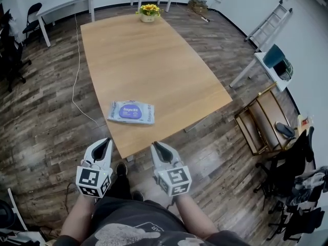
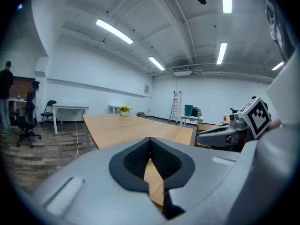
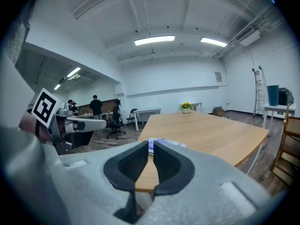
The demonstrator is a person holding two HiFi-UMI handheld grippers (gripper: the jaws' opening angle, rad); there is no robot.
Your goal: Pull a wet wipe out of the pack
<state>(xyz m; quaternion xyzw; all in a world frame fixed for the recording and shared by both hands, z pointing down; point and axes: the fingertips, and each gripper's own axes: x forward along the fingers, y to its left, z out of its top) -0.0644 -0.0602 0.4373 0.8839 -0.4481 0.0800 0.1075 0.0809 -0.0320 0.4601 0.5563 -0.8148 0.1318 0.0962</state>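
You held both tongs off the near edge of the table, above the floor and low in front of you, with neither touching anything. The left tongs were clenched, tips meeting and empty. The right tongs stood only a crack apart, also empty. The wet wipe pack lay flat on the table close to that near edge, label up with its purple oval flap on top. It was ahead of you, between the lines of the two tongs, and well apart from the flower pot at the far end. The step in hand looked like the reach-in, and nothing had been done to the pack yet. To do it well, you probably needed to open the right tongs wider before arriving and come down over the oval flap rather than from the side. The left tongs could pin the left end of the pack, since a soft, light pack would likely slide or lift with the wipe. A pinch on the flap's edge alone should have served better than one on the wrapper.
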